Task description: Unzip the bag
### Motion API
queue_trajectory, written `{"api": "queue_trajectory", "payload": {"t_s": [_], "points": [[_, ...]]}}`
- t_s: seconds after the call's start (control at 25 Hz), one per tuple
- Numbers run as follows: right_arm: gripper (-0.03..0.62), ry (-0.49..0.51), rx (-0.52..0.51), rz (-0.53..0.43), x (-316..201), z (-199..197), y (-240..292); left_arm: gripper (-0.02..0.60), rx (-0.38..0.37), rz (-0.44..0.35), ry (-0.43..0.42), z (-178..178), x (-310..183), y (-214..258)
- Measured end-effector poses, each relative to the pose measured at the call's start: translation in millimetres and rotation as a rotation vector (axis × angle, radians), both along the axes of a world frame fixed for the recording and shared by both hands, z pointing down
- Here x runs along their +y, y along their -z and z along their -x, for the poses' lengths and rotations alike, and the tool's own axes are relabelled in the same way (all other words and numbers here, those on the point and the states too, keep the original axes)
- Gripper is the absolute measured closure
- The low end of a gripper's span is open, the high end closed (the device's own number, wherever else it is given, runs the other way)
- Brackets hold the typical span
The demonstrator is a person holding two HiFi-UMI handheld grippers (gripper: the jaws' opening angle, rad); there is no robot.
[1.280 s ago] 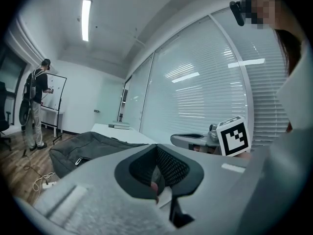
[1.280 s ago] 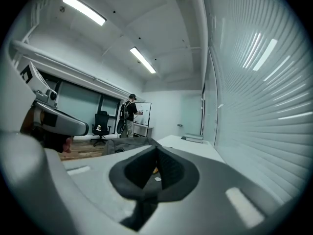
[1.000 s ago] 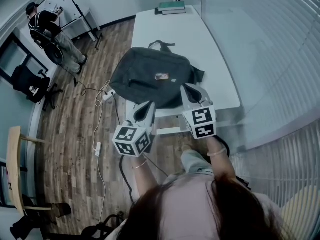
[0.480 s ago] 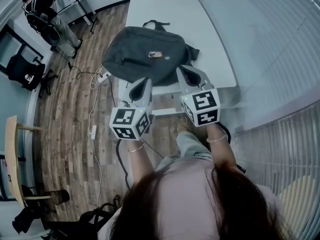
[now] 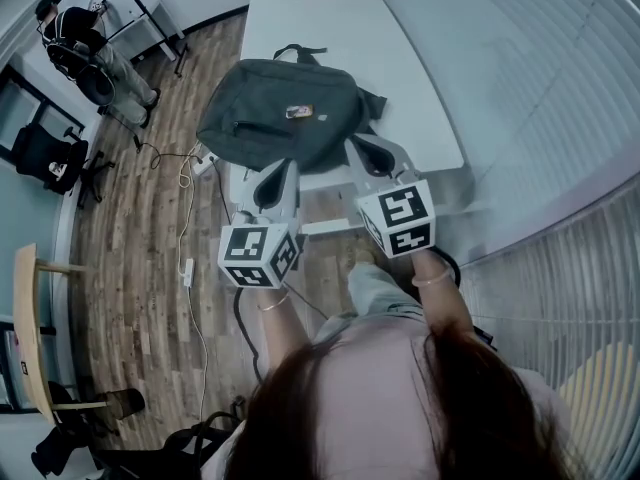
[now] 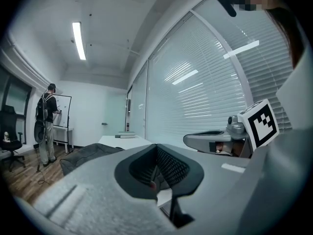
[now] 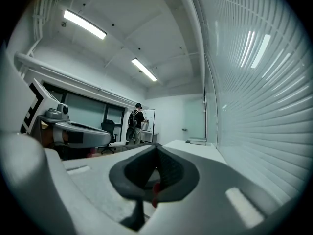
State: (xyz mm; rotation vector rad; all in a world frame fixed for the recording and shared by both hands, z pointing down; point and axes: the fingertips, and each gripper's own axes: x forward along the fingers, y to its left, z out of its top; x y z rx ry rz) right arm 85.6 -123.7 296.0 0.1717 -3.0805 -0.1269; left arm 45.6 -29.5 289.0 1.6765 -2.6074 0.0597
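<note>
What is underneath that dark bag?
The bag lies on a white table, with one side hanging past the table's edge over the wooden floor. The tabletop directly beneath it is covered, so anything lying under it cannot be seen.

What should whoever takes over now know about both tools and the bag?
Tools: the left tool is shut and empty. The right tool is shut and empty. Both point level toward the bag, side by side, at its near edge, and neither grips it.
Things: the bag lies flat on the table, hanging over its left edge.
Done: nothing yet. The zip looks closed.
Left: open a tool, take the zip pull, steady the bag with the other tool, and draw the zip open.
</note>
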Motion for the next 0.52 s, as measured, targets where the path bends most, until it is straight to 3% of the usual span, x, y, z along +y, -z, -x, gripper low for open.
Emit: {"api": "queue_trajectory", "payload": {"t_s": [0.52], "points": [[0.591, 0.036, -0.018, 0.018, -6, 8, 0, 0.572, -0.007, 0.002, 0.015, 13, -7, -3]]}}
